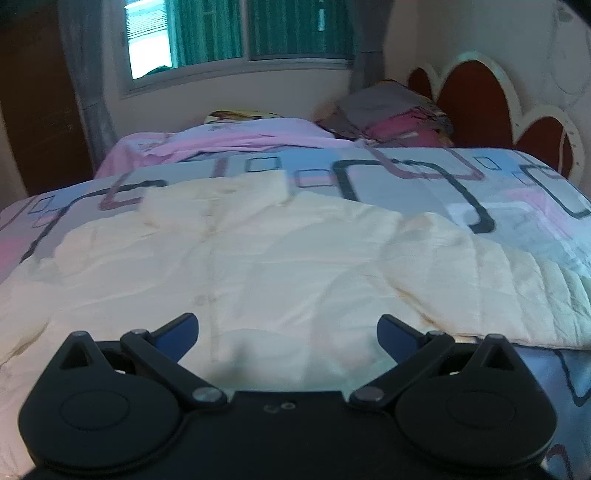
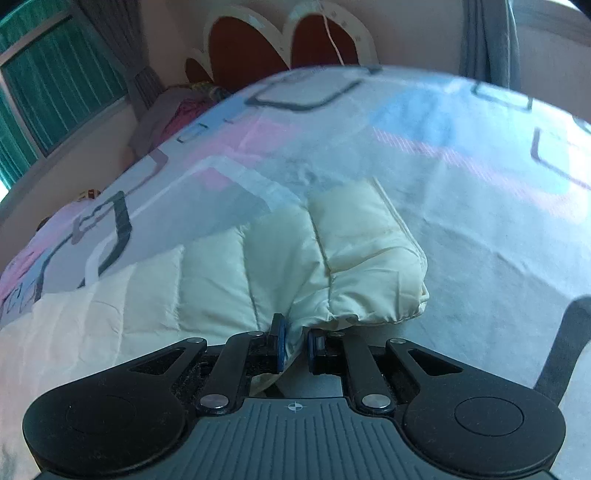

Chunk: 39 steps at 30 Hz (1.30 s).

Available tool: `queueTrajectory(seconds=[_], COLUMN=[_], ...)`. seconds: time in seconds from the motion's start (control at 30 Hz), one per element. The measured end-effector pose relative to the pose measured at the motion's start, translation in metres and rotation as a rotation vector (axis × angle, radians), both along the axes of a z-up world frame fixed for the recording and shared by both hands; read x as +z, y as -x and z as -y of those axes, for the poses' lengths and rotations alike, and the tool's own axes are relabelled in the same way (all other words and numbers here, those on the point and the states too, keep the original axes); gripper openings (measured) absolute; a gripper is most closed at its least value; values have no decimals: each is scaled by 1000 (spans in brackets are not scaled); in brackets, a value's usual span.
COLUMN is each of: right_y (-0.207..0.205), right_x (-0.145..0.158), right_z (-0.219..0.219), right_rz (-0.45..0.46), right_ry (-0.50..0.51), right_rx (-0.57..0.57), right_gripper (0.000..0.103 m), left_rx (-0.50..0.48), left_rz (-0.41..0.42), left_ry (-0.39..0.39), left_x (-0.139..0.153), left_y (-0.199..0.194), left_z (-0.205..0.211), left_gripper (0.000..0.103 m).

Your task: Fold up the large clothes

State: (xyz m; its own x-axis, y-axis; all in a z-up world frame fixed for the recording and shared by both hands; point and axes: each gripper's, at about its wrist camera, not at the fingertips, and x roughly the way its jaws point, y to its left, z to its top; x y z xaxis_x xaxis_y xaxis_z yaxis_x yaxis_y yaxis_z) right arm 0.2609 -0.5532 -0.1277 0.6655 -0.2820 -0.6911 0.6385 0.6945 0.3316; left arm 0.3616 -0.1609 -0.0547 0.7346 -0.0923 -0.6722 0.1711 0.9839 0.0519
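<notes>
A cream quilted jacket (image 1: 258, 258) lies spread flat on the patterned bedspread (image 1: 424, 177), collar toward the window. My left gripper (image 1: 288, 328) is open and empty, just above the jacket's near hem at its middle. In the right wrist view, my right gripper (image 2: 295, 343) is shut on the cuff end of the jacket's sleeve (image 2: 354, 258). The sleeve lies on the bedspread (image 2: 461, 184) and runs away from the fingers.
Pillows (image 1: 391, 110) and a red scalloped headboard (image 1: 476, 92) are at the right of the bed. A pink sheet (image 1: 221, 142) lies beyond the bedspread under the window (image 1: 236, 33). A dark wardrobe (image 1: 37, 103) stands at the left.
</notes>
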Motion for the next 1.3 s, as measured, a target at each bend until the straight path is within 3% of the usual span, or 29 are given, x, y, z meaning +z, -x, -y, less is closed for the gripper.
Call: queueTrajectory(seconds=[0.1, 0.2, 0.37, 0.5, 0.63, 0.8, 0.97, 1.07, 1.1, 1.13, 1.2, 1.3], right_y=[-10, -23, -54, -89, -124, -159, -169, -170, -168, -163, -148, -137], right_x=[26, 57, 99, 111, 100, 65, 19, -2, -5, -4, 5, 17], right_z=[-24, -56, -142, -225, -307, -408, -468, -488, -493, -494, -481, -454], right_rz=[43, 94, 146, 179, 184, 145, 81, 16, 7, 4, 72, 95], right_ry=[100, 193, 319, 367, 361, 349, 327, 332, 355, 377, 390, 379], right_rx=[55, 133, 332, 500, 642, 832, 995, 1061, 1067, 1065, 1043, 1005], right_gripper=[11, 11, 10, 10, 11, 11, 11, 11, 14, 44, 84, 83], left_rx=[38, 15, 9, 24, 74, 129, 164, 161, 159, 152, 127, 63], left_rz=[-11, -34, -30, -4, 13, 14, -21, -34, -33, -33, -42, -72], left_ry=[16, 68, 87, 170, 242, 311, 364, 460, 482, 498, 534, 562], left_x=[-2, -8, -13, -8, -3, -2, -10, -15, -15, -16, -19, -27], left_y=[1, 3, 5, -2, -12, -13, -12, -14, -16, -17, -25, -41], left_z=[-29, -63, -114, -159, -203, -253, -284, -295, -296, -297, -291, -271], left_gripper=[103, 102, 93, 88, 86, 85, 87, 95, 95, 95, 94, 91])
